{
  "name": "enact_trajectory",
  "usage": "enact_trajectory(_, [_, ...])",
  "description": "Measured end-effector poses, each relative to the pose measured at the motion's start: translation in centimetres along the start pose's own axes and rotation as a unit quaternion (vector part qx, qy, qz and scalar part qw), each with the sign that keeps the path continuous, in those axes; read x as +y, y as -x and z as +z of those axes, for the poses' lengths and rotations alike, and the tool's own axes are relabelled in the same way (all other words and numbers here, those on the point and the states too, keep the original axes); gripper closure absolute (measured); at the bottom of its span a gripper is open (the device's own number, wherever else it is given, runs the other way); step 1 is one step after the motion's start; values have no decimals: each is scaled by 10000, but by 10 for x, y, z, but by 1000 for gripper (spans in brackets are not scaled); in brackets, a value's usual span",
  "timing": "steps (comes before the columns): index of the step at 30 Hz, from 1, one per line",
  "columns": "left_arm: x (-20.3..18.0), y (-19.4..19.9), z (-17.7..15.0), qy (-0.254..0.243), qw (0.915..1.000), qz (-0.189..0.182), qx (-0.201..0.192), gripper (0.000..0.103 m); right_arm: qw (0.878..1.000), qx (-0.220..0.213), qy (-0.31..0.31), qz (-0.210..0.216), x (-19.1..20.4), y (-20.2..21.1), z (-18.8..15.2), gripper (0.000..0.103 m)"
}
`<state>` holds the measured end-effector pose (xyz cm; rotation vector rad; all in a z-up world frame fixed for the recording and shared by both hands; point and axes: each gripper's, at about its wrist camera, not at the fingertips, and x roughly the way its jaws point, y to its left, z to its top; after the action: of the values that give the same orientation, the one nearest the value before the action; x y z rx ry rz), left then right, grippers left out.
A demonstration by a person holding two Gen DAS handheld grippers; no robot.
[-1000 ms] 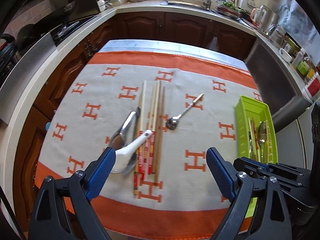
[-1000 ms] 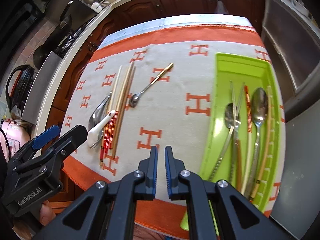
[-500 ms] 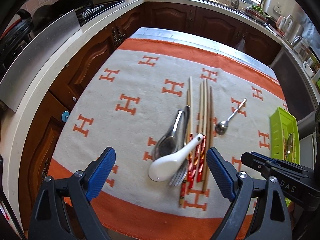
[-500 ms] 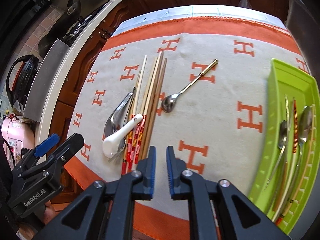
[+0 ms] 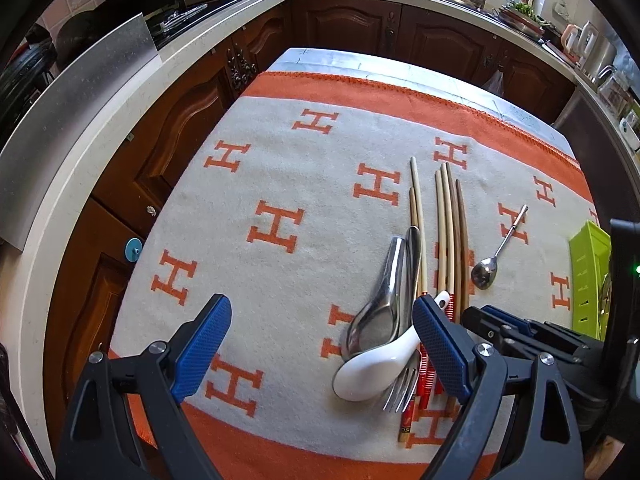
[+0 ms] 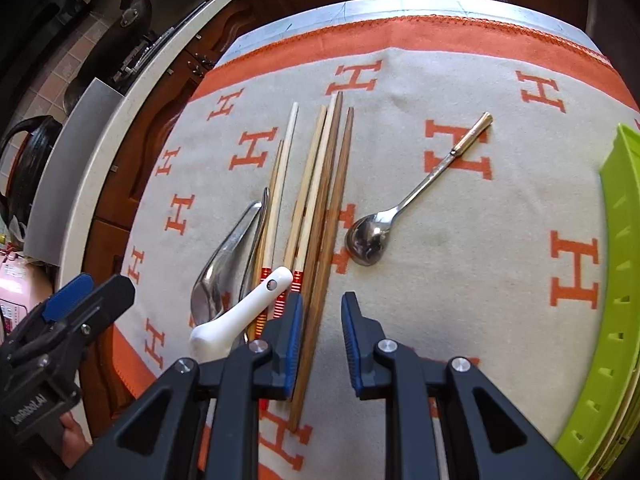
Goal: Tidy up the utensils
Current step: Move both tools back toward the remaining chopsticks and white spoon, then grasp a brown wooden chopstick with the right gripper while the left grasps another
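Observation:
A pile of utensils lies on the orange-and-cream cloth: several wooden chopsticks (image 6: 320,184), a white ceramic spoon (image 5: 374,368), a steel ladle-spoon (image 5: 380,308) and a fork (image 5: 400,392). A small steel spoon (image 6: 370,236) with a gold handle lies apart to the right. My left gripper (image 5: 320,348) is open wide, just left of the pile, its right finger over the white spoon's handle. My right gripper (image 6: 318,340) is open a little, low over the darkest chopstick (image 6: 312,340), which runs between its fingers. The green tray (image 6: 616,280) sits at the right.
The cloth (image 5: 280,184) covers a small table. Dark wood cabinets (image 5: 352,24) and a pale countertop (image 5: 100,128) ring it, with a sink at the back. The left gripper's body shows in the right wrist view (image 6: 60,340).
Both grippers moved left and down toward the utensil pile. The right gripper went from shut to partly open around a chopstick. The green tray slid to the right edge of both views.

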<state>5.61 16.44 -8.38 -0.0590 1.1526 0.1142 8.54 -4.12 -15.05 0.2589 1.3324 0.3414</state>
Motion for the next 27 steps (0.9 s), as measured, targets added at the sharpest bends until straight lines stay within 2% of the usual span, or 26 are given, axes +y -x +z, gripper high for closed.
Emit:
enact_trajectory(8, [6, -4, 2, 8, 10000, -36, 15, 12, 9960, -352, 377, -736, 18, -5, -9, 86])
enact_trajectory(14, [4, -6, 2, 12, 9999, -108, 30, 12, 9829, -650, 963, -1429, 37, -12, -15, 86])
enact_trajectory(15, [4, -6, 1, 4, 9999, -124, 19, 12, 9824, -673, 955, -1458, 37, -12, -15, 88])
enact_trajectory(16, [3, -5, 1, -11, 9999, -136, 7, 12, 9818, -693, 926, -1507, 35, -12, -15, 95])
enact_trajectory(19, [-3, -3, 0, -93, 9997, -209, -59, 12, 9854, -665, 781, -1358, 28, -10, -11, 97])
enact_trajectory(21, [-8, -1, -1, -174, 9993, -306, -96, 17, 9888, -598, 671, -1188, 22, -7, -10, 97])
enact_trajectory(24, [-17, 0, -3, -254, 9980, -578, -98, 30, 9944, -542, 371, -822, 8, 1, -8, 97])
enact_trajectory(26, [-24, 0, -5, -270, 9958, -870, -56, 42, 9952, -664, 245, -682, 1, 14, -7, 97])
enact_trajectory(27, [-27, -1, -7, -281, 9945, -1011, -29, 45, 9953, -743, 171, -598, -3, 21, -6, 97])
